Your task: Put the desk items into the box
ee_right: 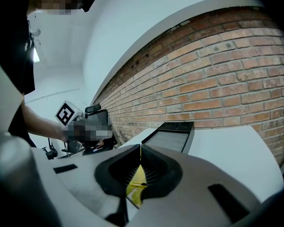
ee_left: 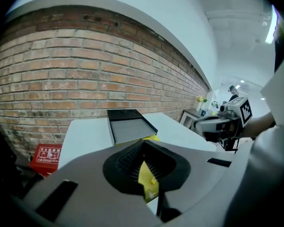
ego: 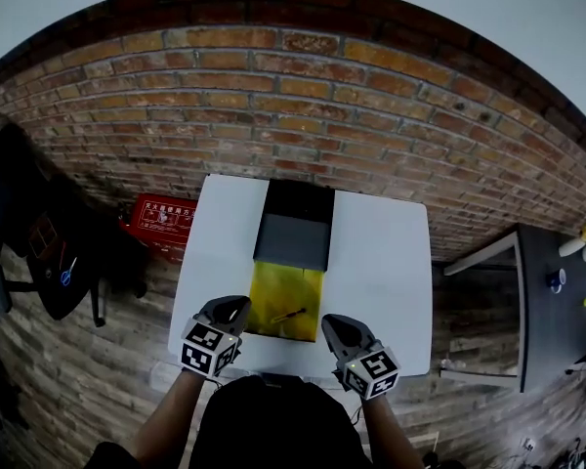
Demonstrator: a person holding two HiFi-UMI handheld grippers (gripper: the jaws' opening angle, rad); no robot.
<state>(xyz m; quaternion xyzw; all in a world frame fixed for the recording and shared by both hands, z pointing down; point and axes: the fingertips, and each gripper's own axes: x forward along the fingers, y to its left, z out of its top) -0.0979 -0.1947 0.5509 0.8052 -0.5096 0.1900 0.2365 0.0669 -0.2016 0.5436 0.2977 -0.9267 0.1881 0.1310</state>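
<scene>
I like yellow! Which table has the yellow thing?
The white table in the middle: the yellow sheet is on it. The dark table at the right holds only small things.

A: How do the jaws of the left gripper point(ee_left: 142, 144) stand?

B: Pressed together, pinching a thin yellow sheet point(ee_left: 147, 182) that shows crumpled just below them.

A: And beyond?

B: A shallow black box with a grey floor point(ee_left: 128, 126) lies on the white tabletop point(ee_left: 85, 136), its far end toward the red brick wall point(ee_left: 85, 70). The right gripper point(ee_left: 209, 125) is at the right, and a red case point(ee_left: 46, 157) sits low at the left.
</scene>
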